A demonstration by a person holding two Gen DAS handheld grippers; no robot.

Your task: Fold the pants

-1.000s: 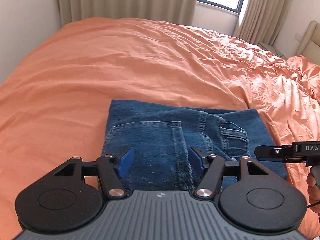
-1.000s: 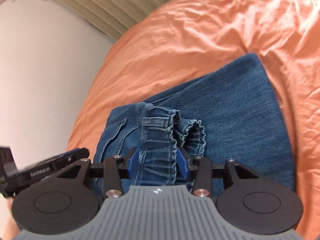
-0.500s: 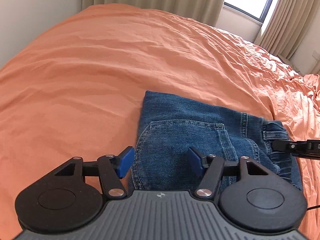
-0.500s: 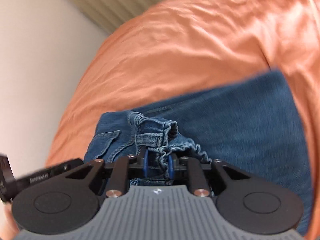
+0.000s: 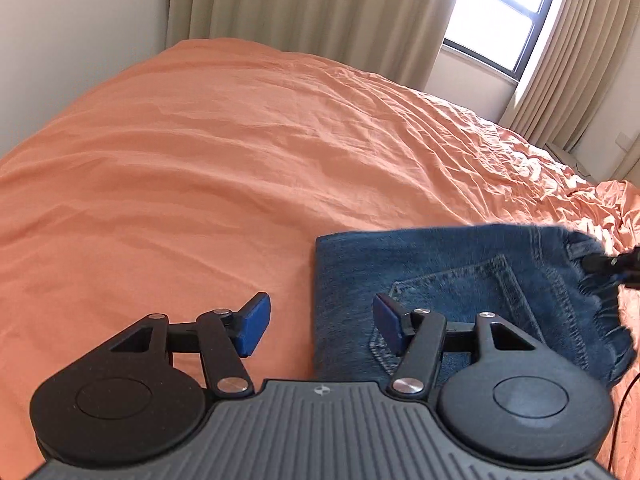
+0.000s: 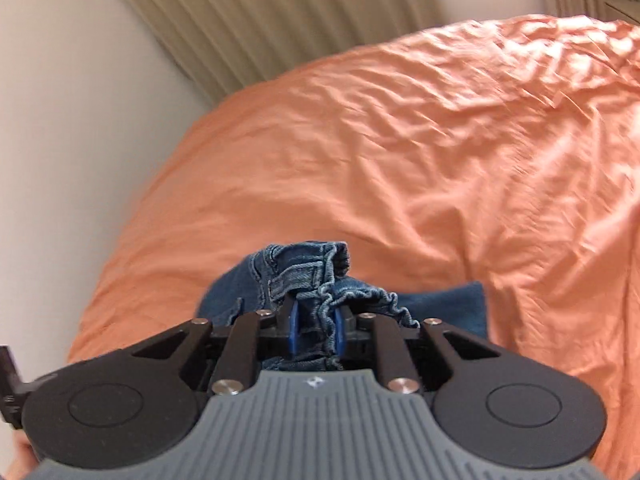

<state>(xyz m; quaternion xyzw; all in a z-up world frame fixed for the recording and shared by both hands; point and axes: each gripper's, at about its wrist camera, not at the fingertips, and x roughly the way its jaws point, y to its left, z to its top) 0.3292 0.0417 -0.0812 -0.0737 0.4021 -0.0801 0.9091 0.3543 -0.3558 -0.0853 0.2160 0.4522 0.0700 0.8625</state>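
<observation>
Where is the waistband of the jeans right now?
In the right wrist view the waistband is bunched at bottom centre, pinched in the right tongs above the orange bedsheet.

Pants (image 5: 460,280) are lying folded on the bed cover (image 5: 240,152), toward its near right part in the left wrist view. Left gripper (image 5: 320,324) is hovering over the pants' left edge: one finger is sitting above bare cover, the other above the pocket. Right gripper (image 6: 316,330) is clamping the bunched waistband at the pants' right end. Curtains (image 5: 300,4) are hanging behind the bed, with the window (image 5: 508,12) to their right.
</observation>
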